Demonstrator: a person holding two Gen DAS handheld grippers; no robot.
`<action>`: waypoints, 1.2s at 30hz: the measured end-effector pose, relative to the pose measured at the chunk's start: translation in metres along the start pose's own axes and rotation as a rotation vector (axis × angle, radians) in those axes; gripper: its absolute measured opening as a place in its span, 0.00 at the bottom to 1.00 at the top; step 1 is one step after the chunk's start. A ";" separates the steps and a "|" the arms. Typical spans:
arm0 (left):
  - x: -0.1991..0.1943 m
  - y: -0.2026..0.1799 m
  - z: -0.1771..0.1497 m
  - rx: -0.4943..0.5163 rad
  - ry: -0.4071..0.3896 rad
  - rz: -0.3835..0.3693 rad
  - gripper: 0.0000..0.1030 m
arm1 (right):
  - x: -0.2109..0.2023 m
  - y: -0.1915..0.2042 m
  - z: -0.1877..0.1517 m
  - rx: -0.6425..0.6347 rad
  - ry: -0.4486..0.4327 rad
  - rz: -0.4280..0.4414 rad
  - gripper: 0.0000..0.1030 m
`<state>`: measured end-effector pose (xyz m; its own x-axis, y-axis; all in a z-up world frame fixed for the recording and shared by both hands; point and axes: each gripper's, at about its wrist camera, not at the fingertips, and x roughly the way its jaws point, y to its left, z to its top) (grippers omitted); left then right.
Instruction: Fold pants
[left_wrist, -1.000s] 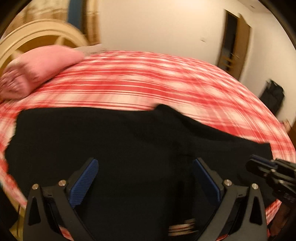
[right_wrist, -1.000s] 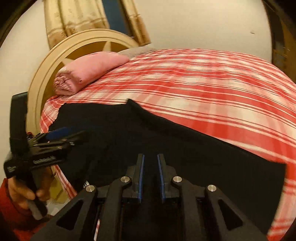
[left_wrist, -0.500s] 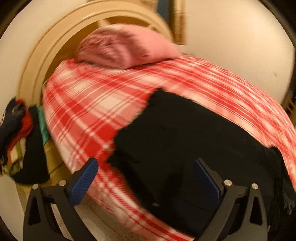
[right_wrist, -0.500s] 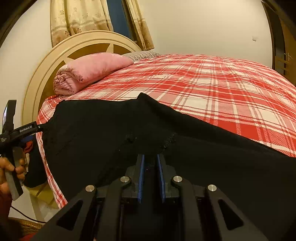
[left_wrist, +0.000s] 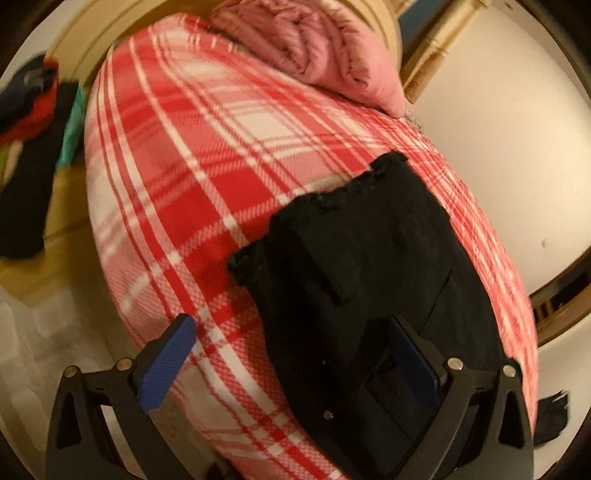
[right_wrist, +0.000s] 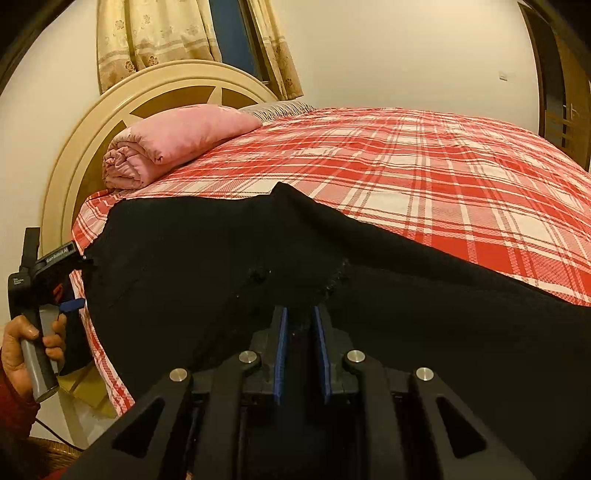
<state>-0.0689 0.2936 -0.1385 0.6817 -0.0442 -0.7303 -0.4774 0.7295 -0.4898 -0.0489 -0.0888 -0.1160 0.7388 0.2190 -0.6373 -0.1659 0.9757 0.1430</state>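
Observation:
Black pants (right_wrist: 229, 273) lie spread along the near edge of a bed with a red and white plaid cover (right_wrist: 424, 173). My right gripper (right_wrist: 300, 317) is shut on a raised fold of the black cloth near the crotch seam. My left gripper (left_wrist: 291, 347) is open, with its blue pads wide apart at the waistband end of the pants (left_wrist: 362, 266); its right pad lies over the cloth and its left pad over the plaid cover. In the right wrist view the left gripper (right_wrist: 68, 258) shows at the left edge of the pants, held by a hand.
A rolled pink quilt (right_wrist: 177, 144) lies by the round cream headboard (right_wrist: 122, 107). A pile of dark and red clothes (left_wrist: 26, 122) sits beside the bed. A curtain (right_wrist: 155, 33) hangs behind, and a wooden door (right_wrist: 561, 81) stands at the right.
My left gripper swung from over the middle of the pants out to their waistband end at the bed's edge, staying open. My right gripper stayed shut on the cloth, barely moving.

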 end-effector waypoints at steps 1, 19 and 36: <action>0.000 0.000 0.000 -0.008 -0.011 -0.004 1.00 | 0.000 0.000 0.000 0.002 0.002 0.001 0.16; -0.016 -0.015 0.011 0.084 -0.096 -0.055 0.24 | -0.022 -0.025 0.001 0.167 -0.005 0.029 0.16; -0.108 -0.160 -0.047 0.629 -0.269 -0.353 0.19 | -0.086 -0.097 -0.005 0.358 -0.122 -0.077 0.16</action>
<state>-0.0926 0.1499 -0.0035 0.8851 -0.2378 -0.4001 0.1441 0.9574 -0.2503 -0.0996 -0.2019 -0.0784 0.8163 0.1229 -0.5644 0.1153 0.9228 0.3676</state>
